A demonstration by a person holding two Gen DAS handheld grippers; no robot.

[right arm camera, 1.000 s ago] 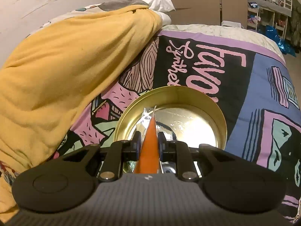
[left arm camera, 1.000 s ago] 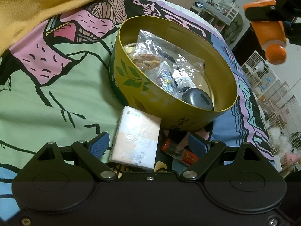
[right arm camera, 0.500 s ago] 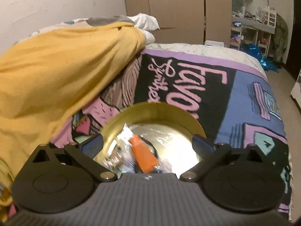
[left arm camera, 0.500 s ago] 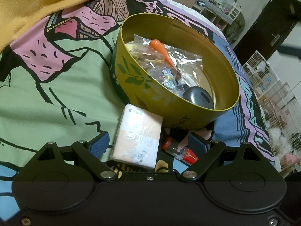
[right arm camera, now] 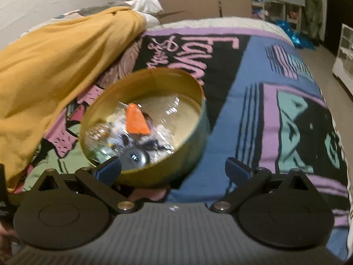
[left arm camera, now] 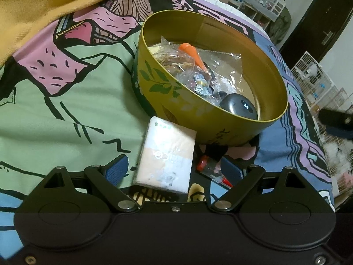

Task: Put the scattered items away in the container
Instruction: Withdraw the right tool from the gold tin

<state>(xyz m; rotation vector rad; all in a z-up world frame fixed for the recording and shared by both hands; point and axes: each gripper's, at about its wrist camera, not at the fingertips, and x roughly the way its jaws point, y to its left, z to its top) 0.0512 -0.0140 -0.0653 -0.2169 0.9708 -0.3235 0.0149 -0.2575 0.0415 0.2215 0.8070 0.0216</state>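
Left wrist view: left gripper (left arm camera: 172, 172) released, straddling tissue pack (left arm camera: 166, 158) for pickup; right gripper (right arm camera: 173, 169) spread empty, carrot (right arm camera: 136, 122) in tin (right arm camera: 189, 163).

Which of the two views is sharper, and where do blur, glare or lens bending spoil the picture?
Left wrist view: sharp; the tissue pack and gold tin read clearly, though the fisheye bends the edges. Right wrist view: smeared by motion blur; the orange piece is soft, and glare on the plastic bags hides the rest.
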